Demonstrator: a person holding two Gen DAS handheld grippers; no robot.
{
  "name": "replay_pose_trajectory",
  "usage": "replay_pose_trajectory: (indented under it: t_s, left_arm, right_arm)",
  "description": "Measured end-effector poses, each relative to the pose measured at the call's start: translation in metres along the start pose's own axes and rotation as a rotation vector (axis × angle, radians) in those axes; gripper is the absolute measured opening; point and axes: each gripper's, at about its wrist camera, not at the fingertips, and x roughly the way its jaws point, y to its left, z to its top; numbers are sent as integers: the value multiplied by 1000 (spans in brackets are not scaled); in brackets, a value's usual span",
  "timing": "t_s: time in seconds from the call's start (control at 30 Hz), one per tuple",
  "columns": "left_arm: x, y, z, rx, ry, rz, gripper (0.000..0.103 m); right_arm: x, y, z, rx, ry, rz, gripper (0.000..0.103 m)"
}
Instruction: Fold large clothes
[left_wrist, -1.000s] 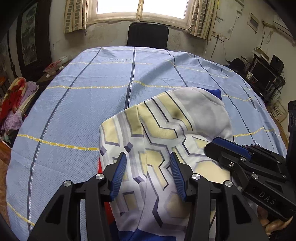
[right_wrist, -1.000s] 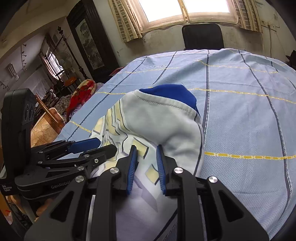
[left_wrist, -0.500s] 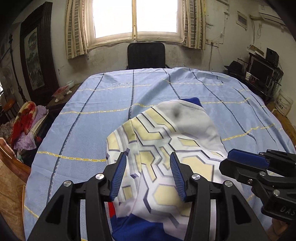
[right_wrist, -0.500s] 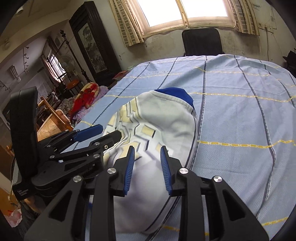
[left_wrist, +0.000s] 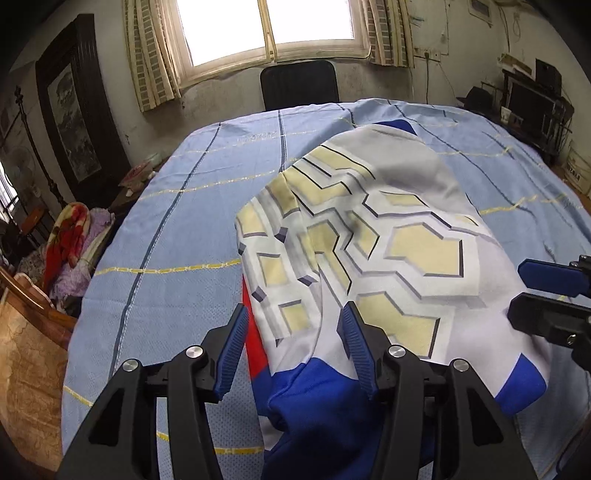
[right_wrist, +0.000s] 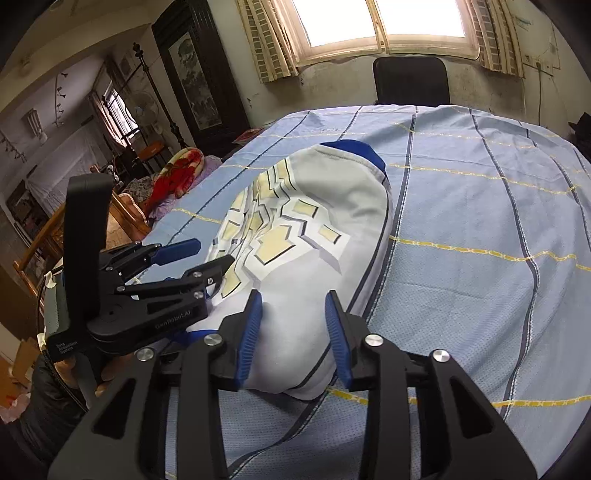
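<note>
Shirt (left_wrist: 373, 236) lies folded in a bundle on the sheet (left_wrist: 177, 229), near my edge of the bed. Right gripper (right_wrist: 293, 332): jaws have just been opening, cloth between the pads but not pinched. Left gripper (left_wrist: 291, 350): jaws also apart, straddling the blue hem, no grip. I judge a fold just laid and released. Next: clear both tools without dragging cloth, then pick fresh edges for another fold.
</note>
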Motion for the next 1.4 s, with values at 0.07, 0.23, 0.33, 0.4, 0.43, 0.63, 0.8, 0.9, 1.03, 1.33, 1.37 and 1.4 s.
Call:
replay_pose_trajectory:
  t_s: [0.07,0.23,0.33,0.4,0.43,0.63,0.8,0.9,1.03,1.33,1.37,1.4]
  left_arm:
    - [-1,-5,-2,26,-11,26,53]
    - [-2,-9,-4,43,-22,48,53]
    - [-3,-8,-4,32,-24,46,56]
    - [-4,-6,-3,21,-27,50,62]
    - [-4,-4,-3,17,-28,49,63]
    - [-10,-1,-1,7,-44,47,70]
    - [-24,20,4,-77,-77,-55,89]
    - [-27,52,7,-216,-74,-217,96]
    - [-4,81,4,-379,26,-470,97]
    - [36,70,4,-408,186,-564,97]
    - [38,67,6,-401,196,-557,97]
    - [40,65,8,-394,205,-556,97]
  right_arm:
    - [8,-5,-4,14,10,-12,51]
    - [18,-29,-10,121,30,63,56]
    - [16,-30,-11,123,20,72,56]
    - [15,-31,-10,121,12,77,56]
    - [13,-33,-10,128,9,90,56]
    - [4,-44,-8,152,-15,100,58]
    - [-9,-53,-4,170,-59,85,60]
    - [-19,-61,-2,214,-101,105,65]
    - [-28,-68,-1,258,-129,159,69]
    - [-13,-66,7,327,-53,219,77]
    - [-8,-67,11,340,-29,228,77]
    - [-4,-68,13,346,-12,229,77]
